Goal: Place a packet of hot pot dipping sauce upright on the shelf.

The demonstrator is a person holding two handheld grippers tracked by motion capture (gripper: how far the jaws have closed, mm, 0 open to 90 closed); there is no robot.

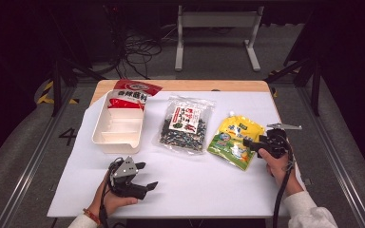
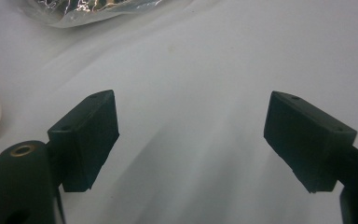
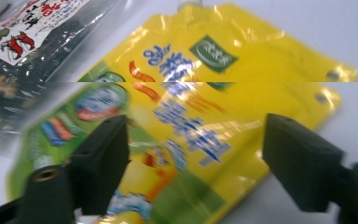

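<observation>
Hovering right tool [image 1: 250,142] over one yellow pouch [image 1: 233,137], three packets total

On my table [image 1: 195,190] I see 3 packs and 1 tray [image 1: 119,127]: the tray at left, a pack [image 1: 134,93] behind it, the clear bag [image 1: 185,124] in the middle, the spouted pouch [image 1: 233,138] right of that.

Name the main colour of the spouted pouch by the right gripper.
Bright yellow spouted pouch, green at the bottom; clearest in the right gripper view.
</observation>
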